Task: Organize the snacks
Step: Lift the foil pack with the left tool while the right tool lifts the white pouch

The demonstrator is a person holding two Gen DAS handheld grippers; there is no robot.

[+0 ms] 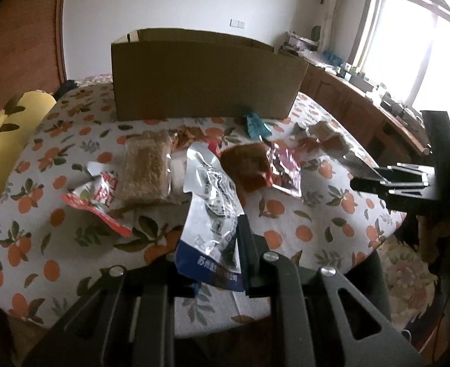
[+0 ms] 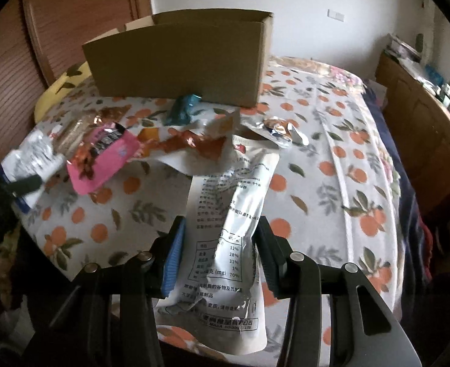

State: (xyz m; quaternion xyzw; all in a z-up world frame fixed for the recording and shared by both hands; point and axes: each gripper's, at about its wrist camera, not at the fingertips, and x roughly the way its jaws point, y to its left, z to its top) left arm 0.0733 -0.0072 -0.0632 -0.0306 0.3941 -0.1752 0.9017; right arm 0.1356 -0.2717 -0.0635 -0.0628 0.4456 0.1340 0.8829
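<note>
In the left wrist view the left gripper (image 1: 215, 260) has its fingers clenched on a silver-and-blue snack pouch (image 1: 211, 211), held in front of the one cardboard box (image 1: 206, 73); roughly seven packets lie loose before that box, though blur hides some. In the right wrist view the right gripper (image 2: 219, 253) grasps one white snack pouch (image 2: 231, 229) short of the box; gripped low, either slick pouch could sag and slip free.
</note>
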